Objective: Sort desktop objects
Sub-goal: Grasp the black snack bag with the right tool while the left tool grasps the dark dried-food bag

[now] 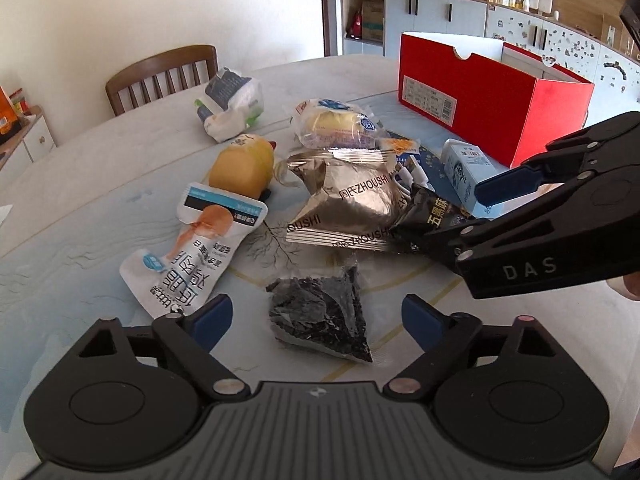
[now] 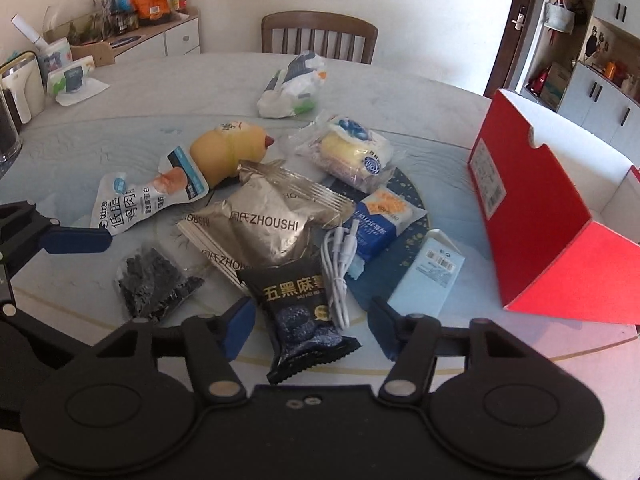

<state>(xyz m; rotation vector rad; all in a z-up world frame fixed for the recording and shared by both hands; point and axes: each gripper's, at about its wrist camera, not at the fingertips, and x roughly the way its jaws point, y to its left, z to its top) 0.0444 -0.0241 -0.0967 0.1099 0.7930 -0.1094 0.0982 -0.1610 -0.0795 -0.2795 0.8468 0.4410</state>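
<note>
Cluttered tabletop (image 2: pixel 400 92): each hand-held gripper, left (image 1: pixel 316 316) and right (image 2: pixel 312 320), gapes wide and empty; crowded packets ahead risk a double pickup.

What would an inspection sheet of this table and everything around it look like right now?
Surface: round pale table with printed pattern.
Job's things: red box, open and apparently empty; silver Zhoushi packet; black sesame packet; clear packet of black bits; chicken pouch; yellow duck toy; wrapped roll; blue-white packet; pale blue carton.
Clutter: tissue pack, apart from the pile.
Grippers: left gripper and right gripper, jaws open, holding nothing.
Cables: white cable beside the sesame packet.
Surroundings: wooden chair, cabinets, shelves.
</note>
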